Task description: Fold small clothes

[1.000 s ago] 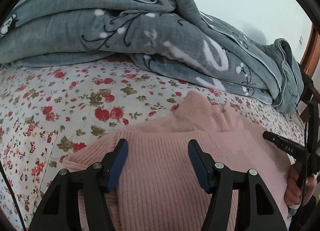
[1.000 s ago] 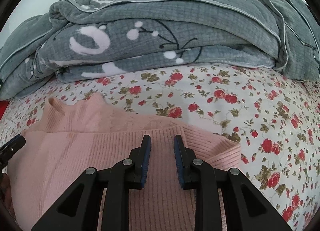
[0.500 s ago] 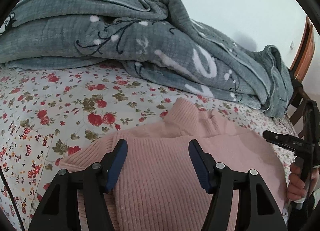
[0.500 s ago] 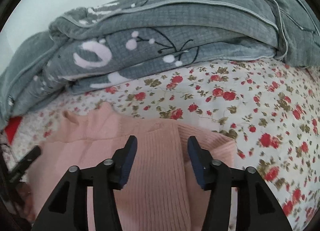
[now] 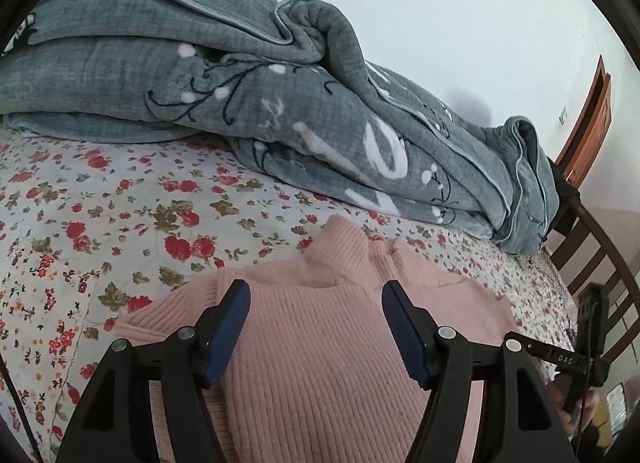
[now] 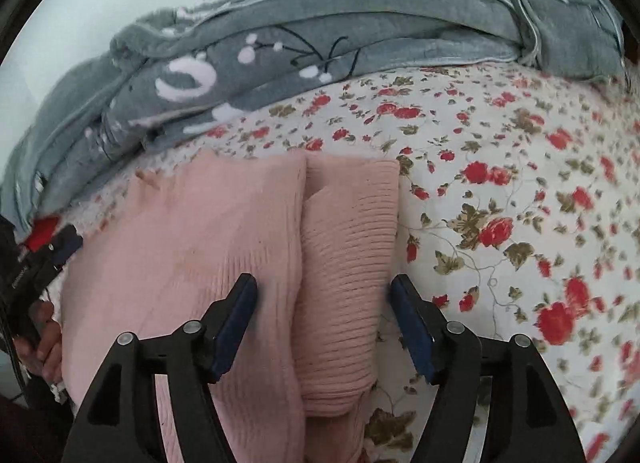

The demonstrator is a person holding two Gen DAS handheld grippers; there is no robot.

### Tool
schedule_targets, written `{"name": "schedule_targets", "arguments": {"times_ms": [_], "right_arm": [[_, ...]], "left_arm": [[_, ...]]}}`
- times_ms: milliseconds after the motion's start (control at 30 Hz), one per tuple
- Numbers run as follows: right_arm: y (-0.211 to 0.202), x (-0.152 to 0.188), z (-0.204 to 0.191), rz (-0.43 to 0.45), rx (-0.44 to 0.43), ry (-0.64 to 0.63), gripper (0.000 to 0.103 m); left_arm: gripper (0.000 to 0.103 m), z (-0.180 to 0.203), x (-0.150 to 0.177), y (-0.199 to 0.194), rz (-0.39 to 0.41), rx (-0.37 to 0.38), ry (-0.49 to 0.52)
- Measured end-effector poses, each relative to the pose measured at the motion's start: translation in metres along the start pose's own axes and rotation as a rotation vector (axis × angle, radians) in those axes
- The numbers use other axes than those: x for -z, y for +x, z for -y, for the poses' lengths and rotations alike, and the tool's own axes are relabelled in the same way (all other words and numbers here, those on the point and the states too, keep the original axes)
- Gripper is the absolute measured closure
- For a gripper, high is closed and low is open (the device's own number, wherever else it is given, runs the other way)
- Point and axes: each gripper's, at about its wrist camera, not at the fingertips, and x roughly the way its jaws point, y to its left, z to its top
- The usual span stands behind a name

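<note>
Pink sweater (image 5: pixel 320 363) lying flat on the flowery bed sheet (image 5: pixel 120 223), collar pointing up toward the grey blanket (image 5: pixel 240 103), long way running from collar back toward the cameras. Sleeve (image 6: pixel 348 263) folded in, maybe sliding back out if bumped. Right claw (image 6: pixel 324 323) just been opening, pads apart, sleeve between them but not pinched. Left claw (image 5: pixel 316 327) apart too, holding nothing.
</note>
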Motion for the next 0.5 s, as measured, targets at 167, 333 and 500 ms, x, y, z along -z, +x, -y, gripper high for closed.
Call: {"name": "schedule_targets", "arguments": {"times_ms": [167, 333, 500], "right_arm": [[0.002, 0.001, -0.003, 0.027, 0.027, -0.015, 0.045], [0.0, 0.004, -0.017, 0.042, 0.053, -0.105, 0.074], [0.001, 0.002, -0.015, 0.033, 0.043, -0.098, 0.072]], "left_arm": [[0.037, -0.006, -0.004, -0.015, 0.031, 0.028, -0.031], [0.037, -0.018, 0.005, -0.032, 0.042, 0.004, -0.094], [0.037, -0.025, 0.026, -0.061, 0.023, -0.078, -0.141]]}}
